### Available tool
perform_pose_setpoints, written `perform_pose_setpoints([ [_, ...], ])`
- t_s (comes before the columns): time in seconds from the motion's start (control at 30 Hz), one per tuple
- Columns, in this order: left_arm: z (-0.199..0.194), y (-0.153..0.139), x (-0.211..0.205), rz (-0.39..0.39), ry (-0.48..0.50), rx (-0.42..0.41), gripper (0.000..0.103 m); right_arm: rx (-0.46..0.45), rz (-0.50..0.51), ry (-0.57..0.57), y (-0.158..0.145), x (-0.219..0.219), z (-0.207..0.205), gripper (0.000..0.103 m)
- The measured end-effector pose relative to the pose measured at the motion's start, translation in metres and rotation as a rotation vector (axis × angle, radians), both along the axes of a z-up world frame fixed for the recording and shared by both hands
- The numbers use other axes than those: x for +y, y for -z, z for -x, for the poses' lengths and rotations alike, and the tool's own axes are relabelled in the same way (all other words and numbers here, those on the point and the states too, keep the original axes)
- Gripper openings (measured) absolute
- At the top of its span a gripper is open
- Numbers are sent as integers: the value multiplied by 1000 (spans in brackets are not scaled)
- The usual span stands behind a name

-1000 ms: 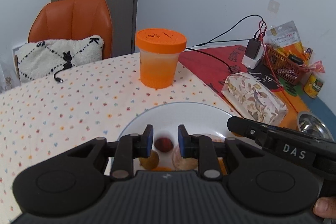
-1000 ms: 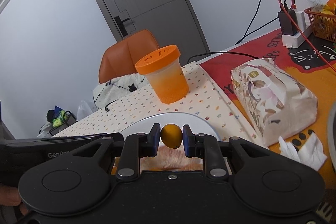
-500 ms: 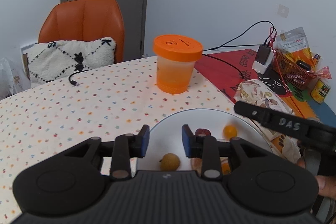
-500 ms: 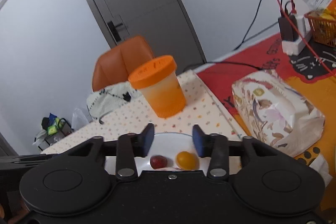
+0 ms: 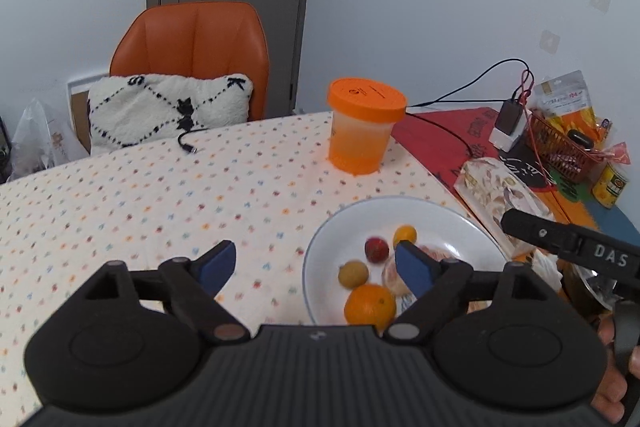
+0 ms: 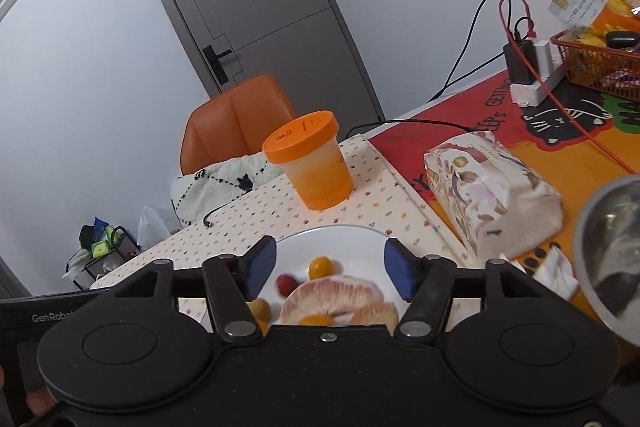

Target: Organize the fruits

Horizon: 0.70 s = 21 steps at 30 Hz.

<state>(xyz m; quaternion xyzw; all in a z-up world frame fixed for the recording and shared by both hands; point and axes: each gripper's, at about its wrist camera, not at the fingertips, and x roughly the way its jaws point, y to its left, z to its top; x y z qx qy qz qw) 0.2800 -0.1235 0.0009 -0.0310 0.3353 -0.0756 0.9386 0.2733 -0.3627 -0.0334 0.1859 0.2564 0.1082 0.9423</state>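
Note:
A white plate (image 5: 436,217) (image 6: 360,241) holds a small yellow tomato (image 5: 405,235) (image 6: 321,266), a red cherry tomato (image 5: 376,249) (image 6: 286,283), a tan round fruit (image 5: 353,273) (image 6: 260,308), an orange (image 5: 370,303) and peeled pomelo segments (image 6: 340,297). My left gripper (image 5: 316,269) hovers open above the plate's left edge, nothing between its fingers. My right gripper (image 6: 326,267) is open too, above the plate's near side, empty. In the left wrist view the right gripper's black body (image 5: 568,243) sits at the plate's right.
An orange-lidded tub (image 5: 364,127) (image 6: 308,161) stands behind the plate on the dotted cloth. A wrapped tissue pack (image 6: 492,195), a metal bowl (image 6: 612,247), a red wire basket (image 6: 600,63) and cables lie to the right. An orange chair (image 5: 192,47) with a pillow is behind.
The right gripper opened and left the yellow tomato on the plate. Both grippers pulled back and up and spread wider; the left one shifted left of the plate.

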Motion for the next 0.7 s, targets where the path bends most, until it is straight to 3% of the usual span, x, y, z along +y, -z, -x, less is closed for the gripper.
perform_pose_setpoints([
  [0.4, 43, -9, 18, 2, -38, 41, 94, -25, 34, -20, -22, 9, 51, 75],
  [0.7, 80, -32, 45, -10, -126, 28, 99, -73, 104, -33, -44, 24, 87, 97],
])
